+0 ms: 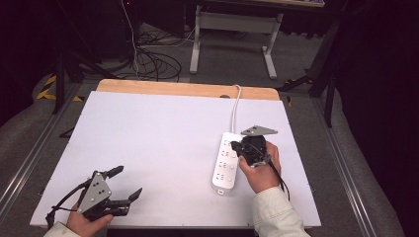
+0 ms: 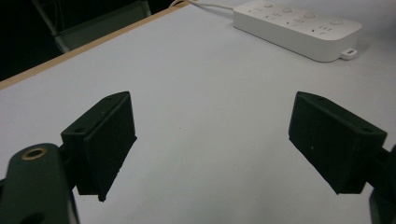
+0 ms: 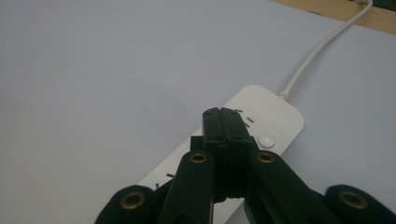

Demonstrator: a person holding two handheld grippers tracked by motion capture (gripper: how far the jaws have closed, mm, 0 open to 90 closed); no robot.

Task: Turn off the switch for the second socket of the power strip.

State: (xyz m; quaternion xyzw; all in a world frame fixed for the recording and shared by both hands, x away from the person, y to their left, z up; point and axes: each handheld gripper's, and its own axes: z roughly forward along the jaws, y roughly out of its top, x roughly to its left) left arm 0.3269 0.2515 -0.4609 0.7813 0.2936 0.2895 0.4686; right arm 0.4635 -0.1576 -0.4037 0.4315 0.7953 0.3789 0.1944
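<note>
A white power strip [image 1: 226,161] lies right of centre on the white worktop [image 1: 148,148], its cord running to the far edge — the right gripper [image 1: 236,146] hovers over it, fingers pressed together, empty. The left gripper [image 1: 129,183] sits near-left — fingers wide

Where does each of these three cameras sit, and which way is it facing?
High view: above the person's side, looking forward and down on the table; both hands show, left gripper and right gripper.
Left gripper view: rides the left gripper, looking between open jaws across the table.
Right gripper view: rides the right gripper, jaws shut over the power strip.
Shared: all three show the power strip.
</note>
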